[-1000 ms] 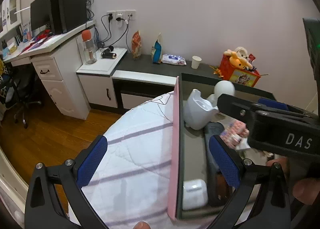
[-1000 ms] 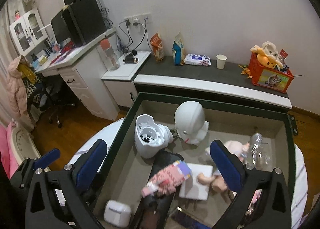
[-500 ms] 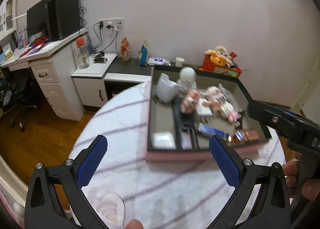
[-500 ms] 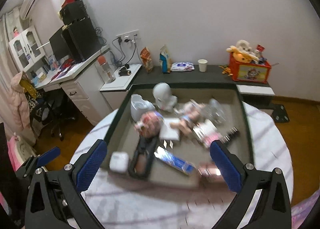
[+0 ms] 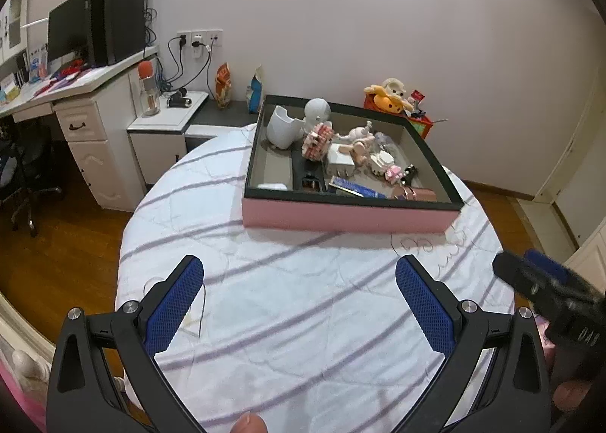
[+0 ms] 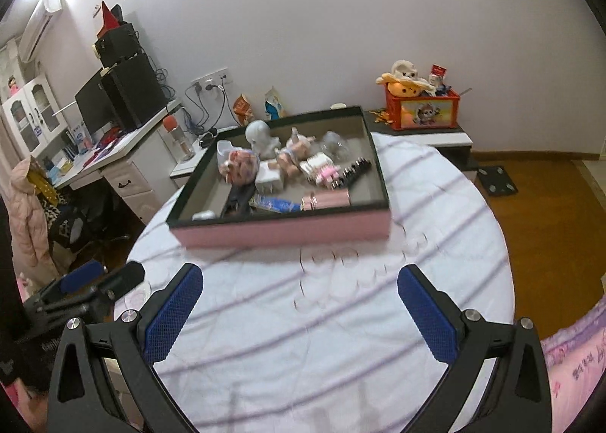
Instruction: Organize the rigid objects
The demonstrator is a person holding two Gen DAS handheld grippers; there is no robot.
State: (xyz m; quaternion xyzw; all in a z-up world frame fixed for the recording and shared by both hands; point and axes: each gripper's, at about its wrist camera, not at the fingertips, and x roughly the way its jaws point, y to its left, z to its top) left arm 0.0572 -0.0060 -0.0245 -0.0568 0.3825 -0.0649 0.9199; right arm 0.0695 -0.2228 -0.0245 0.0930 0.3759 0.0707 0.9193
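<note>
A pink box with a dark rim (image 5: 348,219) (image 6: 280,234) stands on the far half of a round table with a striped white cloth (image 5: 303,304) (image 6: 341,319). It holds several small rigid things: a white cup (image 5: 280,128), a white round-headed figure (image 5: 317,113) (image 6: 259,135), dolls (image 5: 358,139) and a blue tube (image 5: 358,188). My left gripper (image 5: 299,300) is open and empty above the near cloth. My right gripper (image 6: 299,304) is open and empty, also short of the box. It also shows in the left wrist view (image 5: 549,289).
A white desk with drawers, monitor and speakers (image 5: 87,122) stands at the left. A low dark shelf by the wall carries snack bags (image 5: 223,88) and a red toy box with plush toys (image 6: 420,107). Wooden floor lies around the table.
Both grippers have pulled back and away from the box. A second ago they were right over its contents; now the whole box and the near cloth are in view.
</note>
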